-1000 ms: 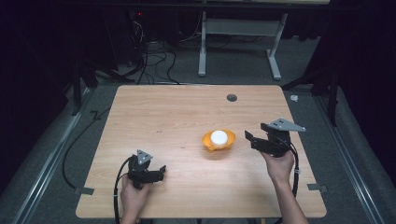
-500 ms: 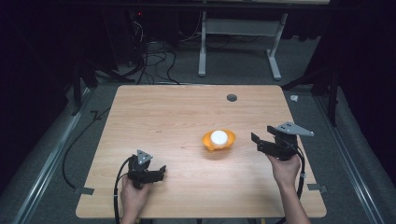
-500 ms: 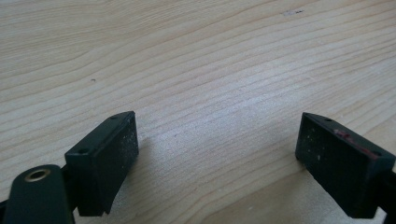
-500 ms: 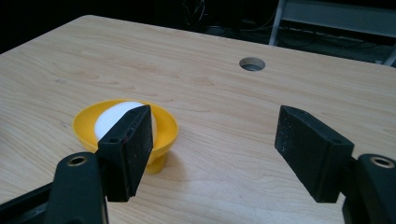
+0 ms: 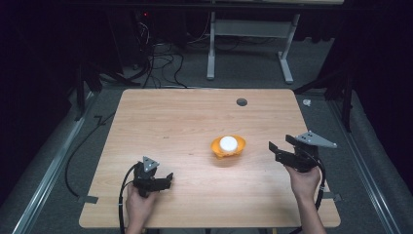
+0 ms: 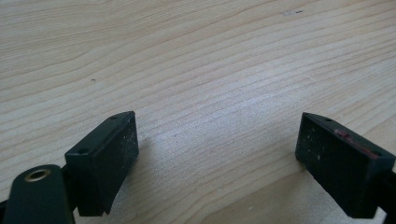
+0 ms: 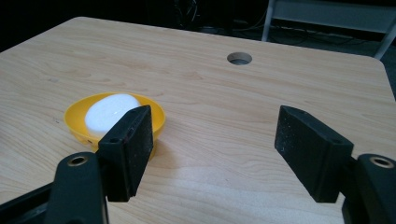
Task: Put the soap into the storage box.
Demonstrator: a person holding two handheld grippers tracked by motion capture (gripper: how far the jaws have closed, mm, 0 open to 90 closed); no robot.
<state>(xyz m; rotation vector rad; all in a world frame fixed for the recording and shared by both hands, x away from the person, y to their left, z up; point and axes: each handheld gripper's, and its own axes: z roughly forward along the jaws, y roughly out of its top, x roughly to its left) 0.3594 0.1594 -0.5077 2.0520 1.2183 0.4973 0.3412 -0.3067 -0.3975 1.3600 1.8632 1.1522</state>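
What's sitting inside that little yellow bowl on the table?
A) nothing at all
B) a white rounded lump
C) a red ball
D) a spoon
B: the yellow bowl holds a white rounded lump, seen too from the high view, with neither gripper touching it.

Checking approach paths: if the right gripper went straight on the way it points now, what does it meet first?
Probably nothing. The right gripper, jaws open, looks across bare table; the yellow bowl holding a white object lies left of that line. The table hole lies farther ahead. Depth unclear.
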